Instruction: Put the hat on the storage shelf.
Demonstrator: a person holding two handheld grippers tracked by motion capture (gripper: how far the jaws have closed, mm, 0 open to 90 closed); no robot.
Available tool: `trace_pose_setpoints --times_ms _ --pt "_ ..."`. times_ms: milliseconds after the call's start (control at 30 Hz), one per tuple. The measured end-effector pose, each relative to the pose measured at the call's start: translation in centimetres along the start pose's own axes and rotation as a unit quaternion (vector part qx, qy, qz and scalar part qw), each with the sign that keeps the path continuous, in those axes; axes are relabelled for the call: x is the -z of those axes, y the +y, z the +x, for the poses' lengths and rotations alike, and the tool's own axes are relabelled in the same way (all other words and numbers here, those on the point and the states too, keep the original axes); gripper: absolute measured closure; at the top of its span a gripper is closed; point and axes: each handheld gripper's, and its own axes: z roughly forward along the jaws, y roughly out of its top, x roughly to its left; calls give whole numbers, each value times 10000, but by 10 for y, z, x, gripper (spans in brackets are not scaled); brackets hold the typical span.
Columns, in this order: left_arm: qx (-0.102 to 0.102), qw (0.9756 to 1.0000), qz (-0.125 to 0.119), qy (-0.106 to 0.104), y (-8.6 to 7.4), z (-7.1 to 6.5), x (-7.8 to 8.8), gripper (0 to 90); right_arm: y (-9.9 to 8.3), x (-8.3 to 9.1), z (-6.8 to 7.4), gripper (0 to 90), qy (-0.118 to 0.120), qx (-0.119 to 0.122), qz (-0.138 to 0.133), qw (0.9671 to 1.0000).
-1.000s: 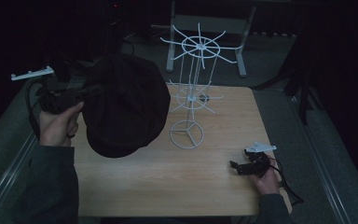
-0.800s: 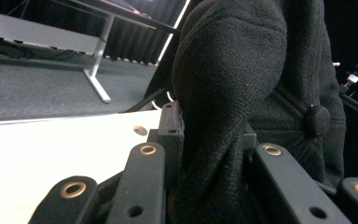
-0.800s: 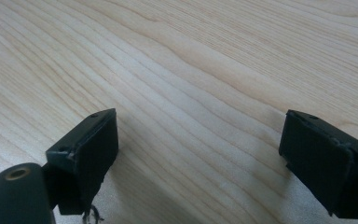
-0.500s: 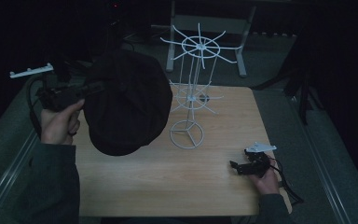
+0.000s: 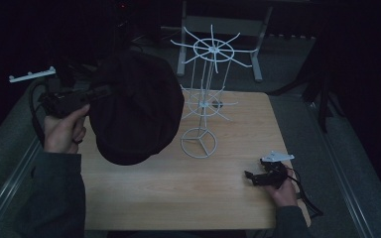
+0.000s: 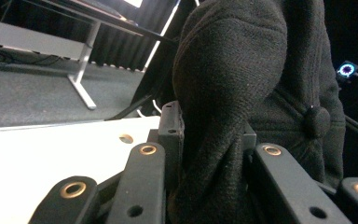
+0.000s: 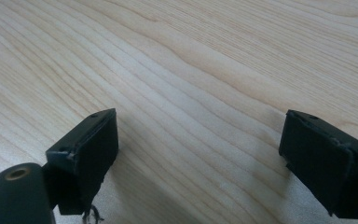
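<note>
A dark woollen flat cap (image 5: 134, 114) with a button on its crown hangs over the table's left part, just left of a white wire display rack (image 5: 203, 104). My left gripper (image 5: 106, 90) is shut on the cap's edge. In the left gripper view the cap's fabric (image 6: 261, 60) bunches between the jaws of the left gripper (image 6: 212, 130). The rack stands upright on a ring base, with two tiers of spokes. At the table's front right, my right gripper (image 5: 252, 177) rests low on the wood. In its own view the right gripper (image 7: 198, 154) is open, with bare wood between the jaws.
The light wooden table (image 5: 178, 193) has free surface in front of the rack. Grey carpet surrounds it. A metal frame with legs (image 5: 218, 25) stands behind the table. A small glowing blue ring (image 6: 347, 70) shows in the dark background.
</note>
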Motion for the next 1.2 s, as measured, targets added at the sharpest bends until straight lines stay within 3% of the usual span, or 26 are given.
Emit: trace_pose_setpoints --times_ms 400,1200 --pt "-117 9997 -106 -168 6 -8 -4 746 0 0 0 116 -1 -7 -2 10000" --pt "-27 9984 -318 -466 10 -12 -8 746 0 0 0 116 -2 4 1 10000"
